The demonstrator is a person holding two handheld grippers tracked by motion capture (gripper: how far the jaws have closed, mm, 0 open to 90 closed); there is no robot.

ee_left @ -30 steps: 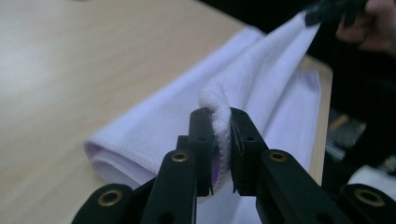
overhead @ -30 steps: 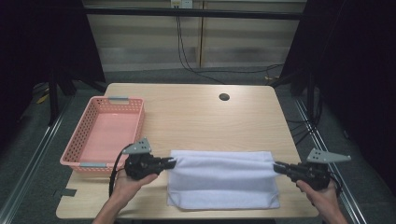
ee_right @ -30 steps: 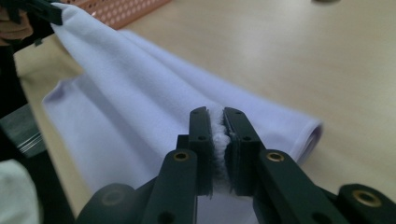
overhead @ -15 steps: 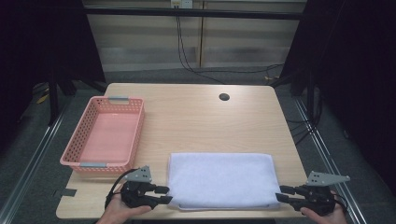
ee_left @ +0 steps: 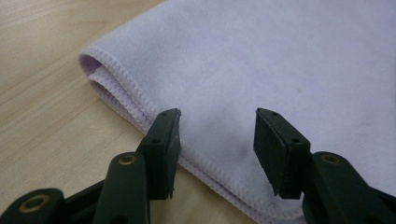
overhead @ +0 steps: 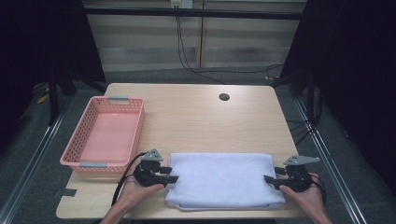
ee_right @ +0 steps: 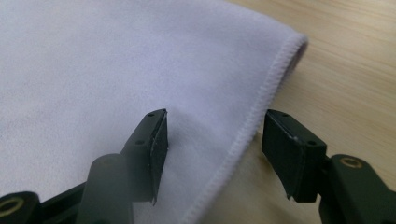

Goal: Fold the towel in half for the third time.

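1. The folded white towel (overhead: 223, 179) lies flat on the near part of the wooden table (overhead: 196, 116), its long side running left to right along the person's edge. It is doubled over, and the left gripper view shows stacked hemmed layers at its corner (ee_left: 100, 70).

2. The left gripper (overhead: 172, 178) sits at the towel's left short edge, pointing toward the cloth. Its jaws have just been opening and now stand about halfway apart. In the left gripper view (ee_left: 217, 135) the stitched hem runs between the two black pads, but neither pad presses on the cloth, so nothing is gripped.

3. The right gripper (overhead: 268, 178) sits at the towel's right short edge, facing inward. Its jaws have also just been opening and are well parted. In the right gripper view (ee_right: 215, 135) the hem passes between the pads, one over the cloth and the other over bare wood, with no pinch on the fabric.

4. The person's left hand (overhead: 135, 193) and right hand (overhead: 303, 193) hold the grippers low, close to the tabletop.

5. A pink basket (overhead: 81, 140) stands on the table's left side, just beyond the left gripper and apart from the towel.

6. A dark round hole (overhead: 224, 97) marks the table's far part, well apart from the towel.
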